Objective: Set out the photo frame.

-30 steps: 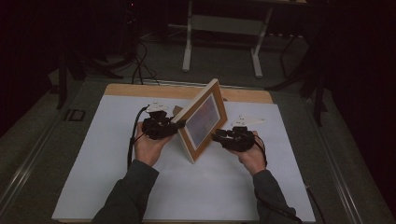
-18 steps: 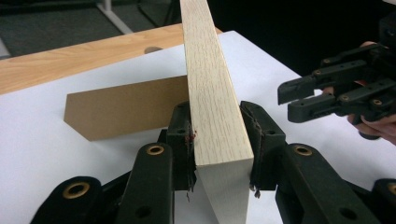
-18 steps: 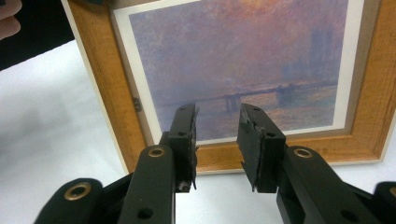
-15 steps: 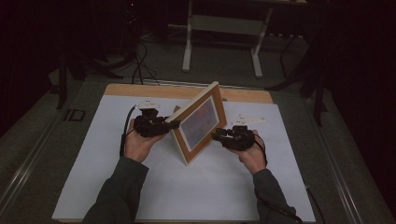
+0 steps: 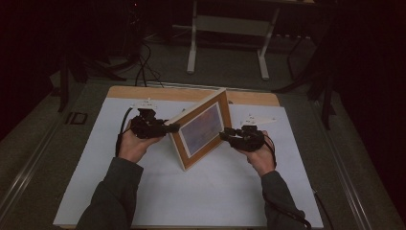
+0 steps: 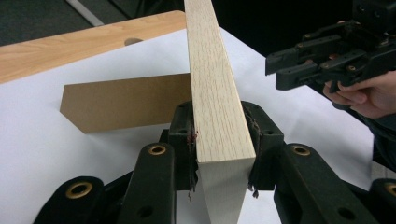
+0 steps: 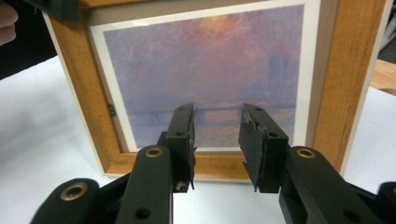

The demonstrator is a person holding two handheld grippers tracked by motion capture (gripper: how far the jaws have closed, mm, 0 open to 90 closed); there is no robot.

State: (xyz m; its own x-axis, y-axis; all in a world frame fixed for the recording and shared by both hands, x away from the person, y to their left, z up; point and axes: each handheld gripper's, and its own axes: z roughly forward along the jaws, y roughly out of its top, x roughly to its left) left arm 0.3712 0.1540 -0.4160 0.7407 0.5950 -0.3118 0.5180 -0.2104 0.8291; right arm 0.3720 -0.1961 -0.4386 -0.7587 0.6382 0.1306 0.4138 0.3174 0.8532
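Standing the picture frame (image 5: 201,128) upright mid-table, with your left gripper (image 5: 168,128) clamped on its edge.

Your left jaws pinch the frame's pale wooden side edge (image 6: 217,98) between both pads, and the brown easel stand (image 6: 126,106) at the back reaches down to the white sheet (image 5: 158,191), out to the left in the left gripper view. Your right gripper (image 5: 225,135) sits just in front of the glass with its jaws partly open and nothing between them, pointed at the misty painted print (image 7: 205,70). Keep the left grip steady and low on the edge so the frame cannot twist, and let the stand and bottom rail take the weight before you ease off; hold the right jaws near the face as a guard without touching the glass. No brand, label or writing can be read anywhere on the frame or print.
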